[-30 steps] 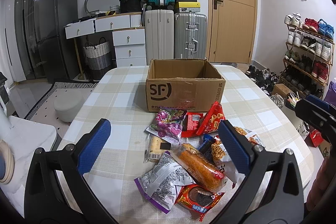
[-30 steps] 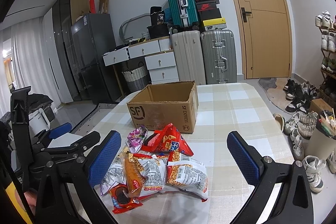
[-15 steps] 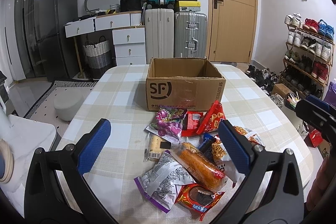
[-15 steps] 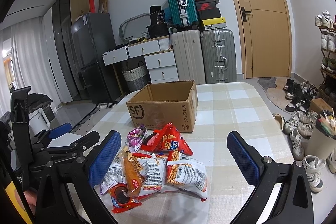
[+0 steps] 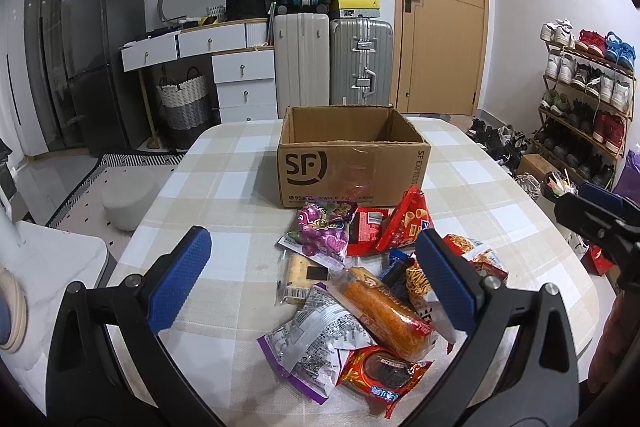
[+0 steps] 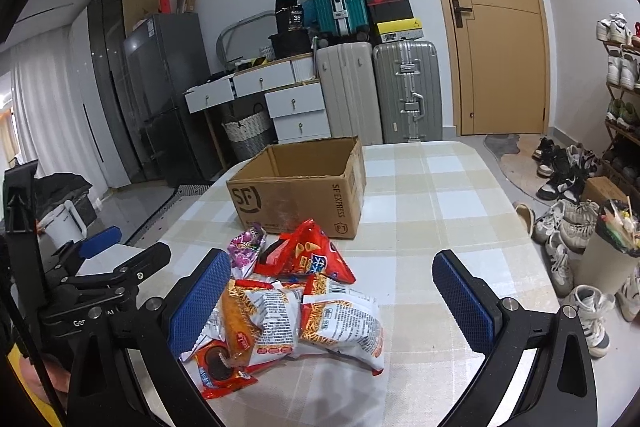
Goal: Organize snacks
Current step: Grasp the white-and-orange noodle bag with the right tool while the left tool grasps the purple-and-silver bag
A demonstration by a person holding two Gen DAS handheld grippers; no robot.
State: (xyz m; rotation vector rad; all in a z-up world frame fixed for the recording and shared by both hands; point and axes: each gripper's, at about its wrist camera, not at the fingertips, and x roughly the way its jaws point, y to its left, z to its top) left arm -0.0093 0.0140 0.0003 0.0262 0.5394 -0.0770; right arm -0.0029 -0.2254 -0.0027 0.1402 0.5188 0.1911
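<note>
Both grippers, left gripper [image 5: 312, 281] & right gripper [image 6: 332, 297], are hovering w/ fingers spread, empty, near snack pile [image 5: 360, 279]. Nothing's boxed yet; next: grasping one pkt for far cardboard box [image 5: 352, 167].

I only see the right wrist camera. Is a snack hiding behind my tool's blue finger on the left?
Observer: Yes. A pale cracker packet lies flat there, right next to the purple candy bag.
Operator: Is the other tool holding anything?
Observer: No. The left tool is wide open above the pile, with nothing between its fingers.
Operator: What's that silver thing at the front?
Observer: A silver bag with a purple edge. It lies against the long orange snack.
</note>
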